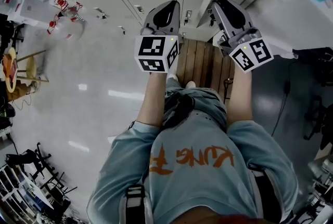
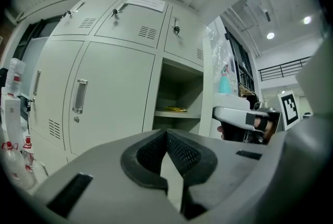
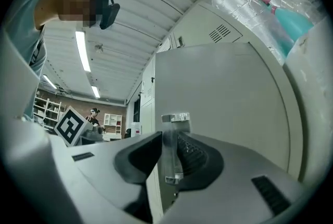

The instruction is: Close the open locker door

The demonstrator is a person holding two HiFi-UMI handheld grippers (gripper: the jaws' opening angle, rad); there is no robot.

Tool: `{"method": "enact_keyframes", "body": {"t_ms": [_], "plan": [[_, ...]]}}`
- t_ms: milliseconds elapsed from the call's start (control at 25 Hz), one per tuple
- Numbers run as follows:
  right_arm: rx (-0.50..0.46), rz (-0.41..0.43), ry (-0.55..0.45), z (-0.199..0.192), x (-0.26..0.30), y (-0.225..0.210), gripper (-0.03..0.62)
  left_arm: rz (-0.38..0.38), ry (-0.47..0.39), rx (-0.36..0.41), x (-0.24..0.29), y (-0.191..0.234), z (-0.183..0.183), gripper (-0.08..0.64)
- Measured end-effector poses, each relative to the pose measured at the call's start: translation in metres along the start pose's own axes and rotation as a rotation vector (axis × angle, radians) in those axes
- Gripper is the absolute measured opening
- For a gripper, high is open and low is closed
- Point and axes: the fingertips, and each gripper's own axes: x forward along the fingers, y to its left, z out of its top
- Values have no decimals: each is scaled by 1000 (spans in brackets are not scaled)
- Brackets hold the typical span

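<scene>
Grey right claw (image 3: 174,141) grips the metal handle (image 3: 176,118) of the locker door (image 3: 223,93), which stands swung wide. Left claw (image 2: 167,137) is closed, empty. Beyond it, the open locker compartment (image 2: 179,94). The grasp seems made; next, swing the door shut.

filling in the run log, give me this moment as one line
phase: gripping | right gripper: shut on door handle | left gripper: shut, empty | locker door: open
</scene>
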Motion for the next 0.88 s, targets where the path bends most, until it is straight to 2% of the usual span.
{"method": "enact_keyframes", "body": {"t_ms": [360, 600, 880], "plan": [[-48, -64, 65, -10, 51, -11, 84, -12, -24, -9, 18, 34, 11, 18], [-114, -178, 120, -16, 86, -27, 69, -20, -46, -31, 31, 57, 16, 18], [-134, -285, 150, -20, 120, -54, 64, -30, -74, -48, 47, 73, 22, 18]]}}
